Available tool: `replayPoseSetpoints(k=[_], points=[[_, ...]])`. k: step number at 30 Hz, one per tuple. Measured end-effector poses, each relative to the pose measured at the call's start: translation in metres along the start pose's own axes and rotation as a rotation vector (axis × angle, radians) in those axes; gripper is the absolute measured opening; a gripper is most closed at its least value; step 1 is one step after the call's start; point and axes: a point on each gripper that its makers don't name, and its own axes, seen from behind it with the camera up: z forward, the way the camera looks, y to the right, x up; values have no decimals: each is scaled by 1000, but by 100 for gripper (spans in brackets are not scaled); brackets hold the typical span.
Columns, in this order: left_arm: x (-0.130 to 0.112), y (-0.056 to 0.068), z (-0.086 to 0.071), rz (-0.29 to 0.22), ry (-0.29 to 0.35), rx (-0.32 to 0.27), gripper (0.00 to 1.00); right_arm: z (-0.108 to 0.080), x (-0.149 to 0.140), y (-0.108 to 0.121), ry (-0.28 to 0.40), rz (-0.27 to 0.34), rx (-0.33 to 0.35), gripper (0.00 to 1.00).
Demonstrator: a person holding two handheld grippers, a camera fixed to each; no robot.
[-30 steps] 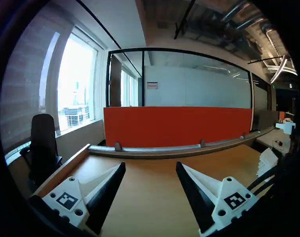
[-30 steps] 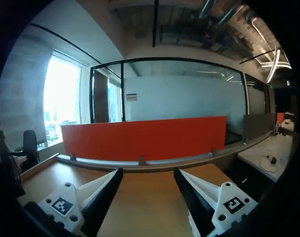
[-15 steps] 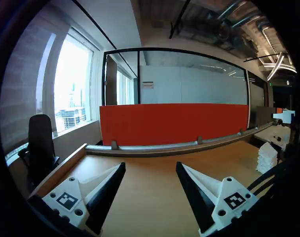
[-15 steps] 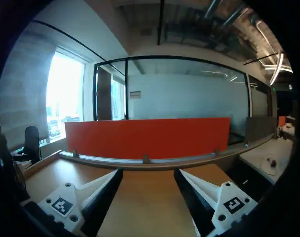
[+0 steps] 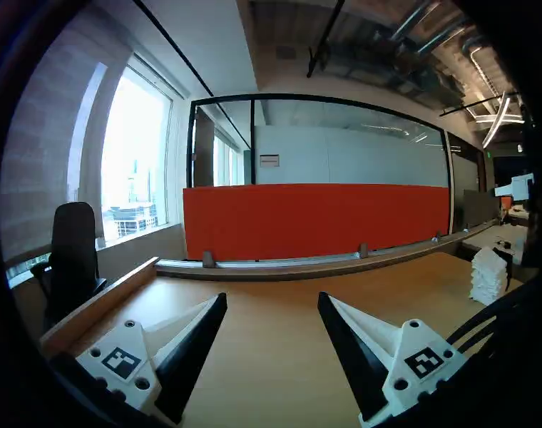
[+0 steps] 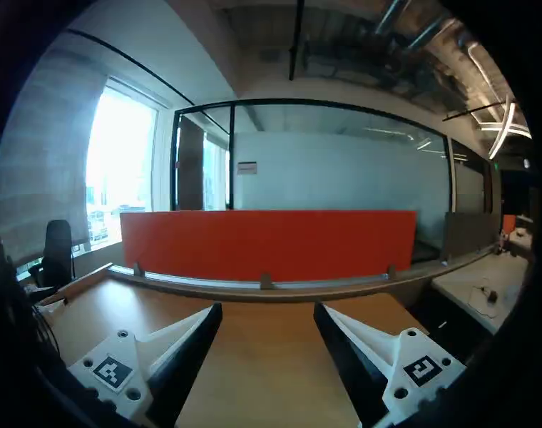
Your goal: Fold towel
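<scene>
A stack of folded white towels (image 5: 488,276) stands on the wooden desk (image 5: 271,342) at the far right of the left gripper view. My left gripper (image 5: 272,303) hovers open above the desk, nothing between its fingers, well left of the stack. In the right gripper view my right gripper (image 6: 268,314) is open too, over the same wooden desk (image 6: 271,371), holding nothing.
An orange divider panel (image 5: 314,221) runs along the desk's far edge, also seen as the orange panel (image 6: 271,244). A black office chair (image 5: 71,260) stands at the left by the window. A neighbouring white desk (image 6: 481,282) with a cable lies to the right.
Both views have shifted a little: the towel stack has come further into the left gripper view at the right, and more desk shows in the right gripper view. Both grippers stay open.
</scene>
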Motion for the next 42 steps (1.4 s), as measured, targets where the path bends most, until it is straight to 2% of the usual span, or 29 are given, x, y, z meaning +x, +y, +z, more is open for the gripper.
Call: replayPoseSetpoints(k=[9,23,35,42], points=[[-39,-9,-1,-16,21,24,95,-4,-16,3,5,-36,-15,99],[-81,-10,0,-37,55,41,94,-1,-42,2,26,-52,-20,100],[-96,-11,1,-47,75,48,94,-4,-45,6,49,-70,-28,100],[-101,-15,0,-56,77,58,94,-4,-41,5,60,-77,-31,100]])
